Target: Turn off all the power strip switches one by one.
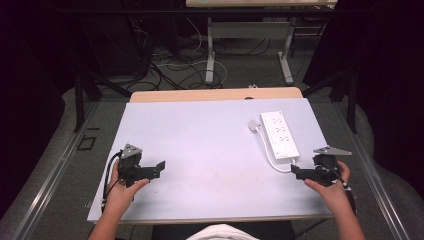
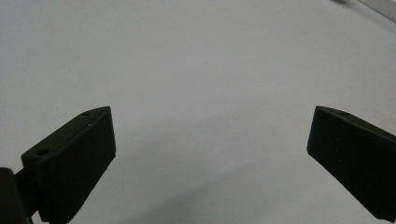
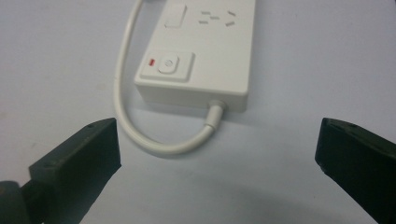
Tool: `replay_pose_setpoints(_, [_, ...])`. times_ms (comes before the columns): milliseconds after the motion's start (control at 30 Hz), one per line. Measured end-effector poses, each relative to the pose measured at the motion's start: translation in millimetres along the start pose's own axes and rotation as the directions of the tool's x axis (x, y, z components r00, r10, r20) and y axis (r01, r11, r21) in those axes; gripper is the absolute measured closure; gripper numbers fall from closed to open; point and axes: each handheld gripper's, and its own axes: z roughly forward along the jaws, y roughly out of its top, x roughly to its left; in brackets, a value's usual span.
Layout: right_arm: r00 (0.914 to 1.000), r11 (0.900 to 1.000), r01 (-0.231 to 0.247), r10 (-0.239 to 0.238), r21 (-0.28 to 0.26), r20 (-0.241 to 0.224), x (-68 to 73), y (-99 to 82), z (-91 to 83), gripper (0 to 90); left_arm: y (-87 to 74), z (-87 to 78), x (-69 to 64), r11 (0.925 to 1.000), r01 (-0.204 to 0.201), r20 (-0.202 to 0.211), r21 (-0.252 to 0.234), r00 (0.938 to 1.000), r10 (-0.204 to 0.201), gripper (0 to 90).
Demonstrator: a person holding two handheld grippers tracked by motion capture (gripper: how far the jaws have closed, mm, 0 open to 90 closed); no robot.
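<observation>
The right gripper [image 3: 217, 154] is held just before the power strip [image 3: 205, 51], fingers apart; the left gripper [image 2: 210, 154] is held over bare surface [image 1: 200, 145], fingers apart

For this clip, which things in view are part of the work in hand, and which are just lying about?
In the work:
- power strip, with its cord and plug
- right gripper, open, facing the strip's switch end
- left gripper, open over bare table

Lying about:
- floor cables
- far desk

No readable text; the power strip [image 3: 196, 56] switch [image 3: 169, 64] bears a power symbol
</observation>
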Motion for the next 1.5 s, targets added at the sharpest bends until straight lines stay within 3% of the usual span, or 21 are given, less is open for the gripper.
replay_pose_setpoints(67, [0.9999, 0.9999, 0.011, -0.011, 0.004, -0.008, 6.1, 3.3, -2.1, 0.0, 0.4, -0.5, -2.4, 0.9998, -0.006, 0.005, -0.019, 1.0000, 0.006, 1.3])
replay_pose_setpoints(167, [0.9997, 0.9997, 0.023, -0.022, 0.009, -0.010, 11.4, 6.0, -2.1, 0.0, 1.3, -1.4, -3.8, 0.9996, -0.027, -0.007, -0.001, 0.9996, 0.027, 2.7])
replay_pose_setpoints(267, [0.9993, 0.9992, 0.035, -0.034, 0.018, -0.014, 16.2, 10.3, 2.2, 0.7, 0.4, -1.0, -4.8, 1.0000, 0.006, 0.000, 0.000, 1.0000, -0.006, 3.3])
replay_pose_setpoints(467, [0.9992, 0.9993, 0.036, -0.036, 0.011, -0.019, 19.1, 18.6, 5.1, 5.1, 1.4, -2.3, -3.5, 0.9996, 0.026, 0.001, 0.013, 0.9997, -0.026, 3.8])
replay_pose_setpoints(633, [0.9986, 0.9978, 0.050, -0.050, 0.042, -0.019, 24.0, 27.8, 9.9, 5.5, 1.4, -2.5, -4.6, 0.9991, 0.037, -0.003, 0.021, 0.9993, -0.036, 3.8])
replay_pose_setpoints(867, [0.9971, 0.9953, 0.076, -0.075, 0.060, -0.014, 25.5, 35.6, 11.2, 14.2, 2.2, -4.4, -4.7, 0.9981, 0.060, -0.019, 0.013, 0.9980, -0.060, 3.6])
replay_pose_setpoints(1233, [0.9919, 0.9873, 0.126, -0.124, 0.096, -0.028, 25.3, 47.8, 18.4, 17.5, 2.4, -7.3, -2.1, 0.9972, 0.075, -0.035, 0.002, 0.9966, -0.075, 0.6])
replay_pose_setpoints(1500, [0.9944, 0.9877, 0.104, -0.101, 0.117, -0.030, 22.9, 58.9, 21.2, 23.4, 2.7, -9.9, -1.7, 0.9978, 0.065, -0.027, 0.013, 0.9976, -0.064, 0.5])
